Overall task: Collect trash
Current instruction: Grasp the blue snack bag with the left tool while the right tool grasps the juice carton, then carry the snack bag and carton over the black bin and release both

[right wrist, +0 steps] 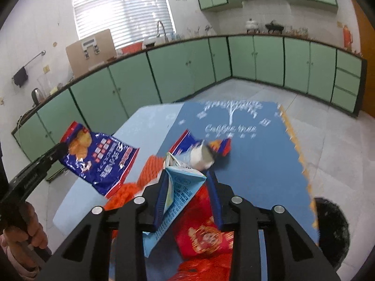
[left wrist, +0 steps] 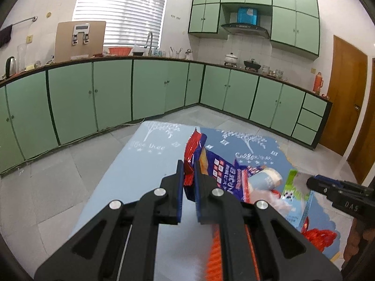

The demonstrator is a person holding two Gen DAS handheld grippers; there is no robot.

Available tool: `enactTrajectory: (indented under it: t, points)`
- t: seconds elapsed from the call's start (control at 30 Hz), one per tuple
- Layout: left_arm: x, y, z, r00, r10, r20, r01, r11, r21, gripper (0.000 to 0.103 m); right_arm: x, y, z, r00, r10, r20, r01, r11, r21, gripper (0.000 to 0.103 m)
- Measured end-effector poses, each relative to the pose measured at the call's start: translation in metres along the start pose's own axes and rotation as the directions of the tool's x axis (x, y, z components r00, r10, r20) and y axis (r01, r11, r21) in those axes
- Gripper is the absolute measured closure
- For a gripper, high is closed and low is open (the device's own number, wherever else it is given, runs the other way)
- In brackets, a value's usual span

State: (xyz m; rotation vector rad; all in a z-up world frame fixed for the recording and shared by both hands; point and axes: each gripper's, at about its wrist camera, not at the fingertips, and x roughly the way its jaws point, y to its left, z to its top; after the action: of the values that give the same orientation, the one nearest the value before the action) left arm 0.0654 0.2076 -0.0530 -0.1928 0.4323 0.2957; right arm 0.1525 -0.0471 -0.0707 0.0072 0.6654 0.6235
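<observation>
My left gripper is shut on the edge of a blue and red snack bag and holds it up above the blue table; the bag also shows in the right wrist view. My right gripper is shut on a light blue carton and holds it lifted; the carton looks blurred in the left wrist view. A white paper cup lies on its side on the table next to a small blue wrapper. Orange net trash and a red packet lie below the carton.
The table has a light blue and dark blue cover. A dark round bin stands at its right edge. Green cabinets run along the walls, and a brown door is at the right.
</observation>
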Motion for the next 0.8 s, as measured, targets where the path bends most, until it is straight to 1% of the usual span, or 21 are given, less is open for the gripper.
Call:
enactTrajectory:
  t: [0.13, 0.2, 0.4, 0.6, 0.7, 0.8]
  points:
    - [-0.003, -0.01, 0.01, 0.999, -0.033, 0.028, 0.033, 0.999, 0.009, 0.096, -0.014, -0.007, 0.009, 0.998, -0.045, 0.048, 0.046, 0.999, -0.015, 0.07]
    - [-0.004, -0.021, 0.014, 0.997, -0.062, 0.04, 0.061, 0.998, 0.019, 0.096, -0.021, -0.012, 0.012, 0.995, -0.078, 0.067, 0.08, 0.996, -0.026, 0.07]
    - [-0.002, -0.055, 0.021, 0.986, -0.157, 0.053, 0.154, 0.987, 0.053, 0.096, -0.042, -0.036, 0.017, 0.986, -0.122, 0.112, 0.122, 0.992, 0.014, 0.071]
    - [0.006, -0.102, 0.026, 0.966, -0.253, 0.048, 0.249, 0.964, 0.09, 0.096, -0.071, -0.066, 0.024, 0.968, -0.182, 0.172, 0.177, 0.983, 0.048, 0.071]
    - [0.012, -0.131, 0.023, 0.951, -0.308, 0.026, 0.303, 0.947, 0.109, 0.096, -0.089, -0.087, 0.025, 0.953, -0.233, 0.195, 0.223, 0.972, 0.071, 0.071]
    - [0.019, -0.168, 0.019, 0.93, -0.368, -0.005, 0.365, 0.921, 0.134, 0.096, -0.108, -0.115, 0.021, 0.932, -0.296, 0.207, 0.278, 0.954, 0.112, 0.071]
